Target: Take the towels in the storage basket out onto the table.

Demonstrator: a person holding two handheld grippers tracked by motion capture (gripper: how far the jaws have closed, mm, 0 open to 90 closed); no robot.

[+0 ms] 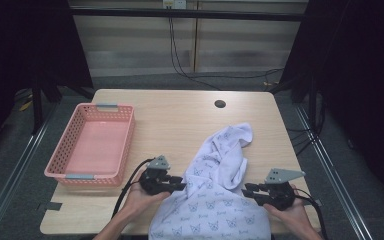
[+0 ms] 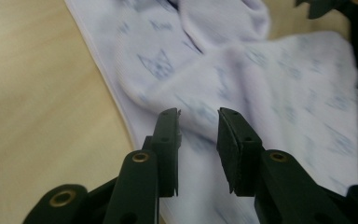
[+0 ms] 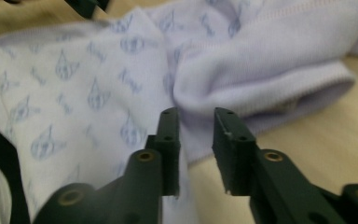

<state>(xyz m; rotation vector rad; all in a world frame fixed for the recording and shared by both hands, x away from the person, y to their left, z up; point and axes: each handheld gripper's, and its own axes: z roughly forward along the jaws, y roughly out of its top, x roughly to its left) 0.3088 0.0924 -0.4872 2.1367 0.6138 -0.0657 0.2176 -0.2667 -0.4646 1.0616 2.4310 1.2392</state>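
A pale lilac knitted garment printed with small blue cat-face motifs [image 1: 219, 185] is lying crumpled on the light wooden table [image 1: 180, 120], stretching from near the table's middle down to the near edge, where its lower part is running out of the high view, so its full shape is not showing. The left gripper [image 1: 179, 183], held in the person's left hand [image 1: 140, 195], is sitting at the garment's left border; in the left gripper view its two black jaws are standing a narrow gap apart above the cloth [image 2: 270, 93], with nothing pinched between the pads, though motion blur is making the fabric's folds hard to read. The right gripper [image 1: 248, 190], held in the person's right hand [image 1: 292, 212], is resting at the garment's right side; in the right gripper view its jaws are likewise standing slightly apart and gripping nothing, pointing at a thick folded edge of the cloth [image 3: 261, 79] that lies just beyond the tips. Whether either jaw tip is touching the fabric is not clear. A pink perforated plastic basket [image 1: 125, 145] is standing on the table's left side, well apart from the garment.
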